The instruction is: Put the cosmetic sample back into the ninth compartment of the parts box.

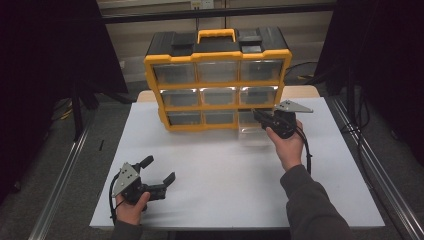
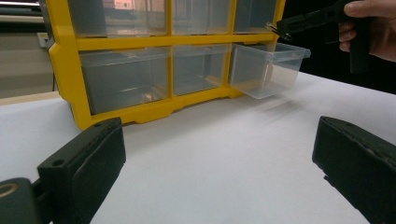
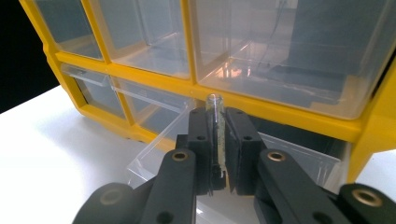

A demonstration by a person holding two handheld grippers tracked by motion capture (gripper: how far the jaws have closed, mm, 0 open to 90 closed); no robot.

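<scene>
On the tabletop [image 1: 210, 165]: yellow drawer cabinet [image 1: 218, 79], upright at the far edge.
Drawer [image 2: 268, 67]: bottom-right one already pulled partway out.
Right gripper [image 3: 217, 140]: clamped on the drawer's front lip.
Left gripper [image 1: 159, 174]: jaws apart, idle, well apart from the cabinet.
Left to do: judged, finishing the pull.

High view looks down the table [image 1: 225, 170]; both gripper views face the cabinet [image 2: 70, 79], the right nearest.

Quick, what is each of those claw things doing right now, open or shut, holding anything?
Left gripper: open, holding nothing, low over the white table.
Right gripper: shut on a small clear tube, above the pulled-out bottom right drawer of the yellow organizer.
</scene>
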